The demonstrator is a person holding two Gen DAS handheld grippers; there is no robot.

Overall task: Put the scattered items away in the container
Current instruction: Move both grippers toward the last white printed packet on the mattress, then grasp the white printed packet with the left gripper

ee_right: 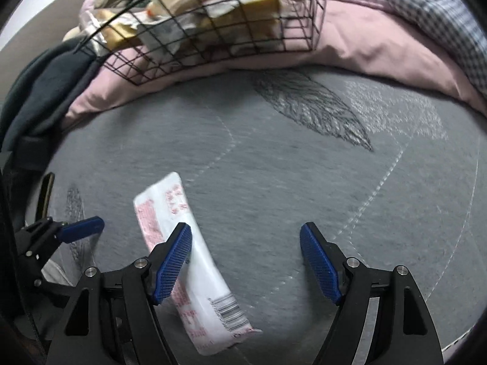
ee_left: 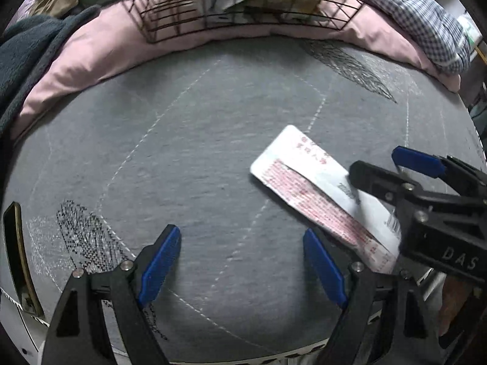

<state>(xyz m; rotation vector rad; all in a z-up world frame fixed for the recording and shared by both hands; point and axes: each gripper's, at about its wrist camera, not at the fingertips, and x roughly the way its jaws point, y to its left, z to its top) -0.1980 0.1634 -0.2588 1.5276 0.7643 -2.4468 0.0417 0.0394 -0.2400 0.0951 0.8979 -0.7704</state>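
Packet (ee_left: 307, 188), white with red print, lies flat on your grey bedspread (ee_left: 197, 152), unheld. Your left gripper (ee_left: 242, 264) and right gripper (ee_right: 246, 261) both have jaws spread, empty. Wire basket (ee_right: 213, 39) sits well apart on the pink quilt (ee_right: 365, 30), already holding items.
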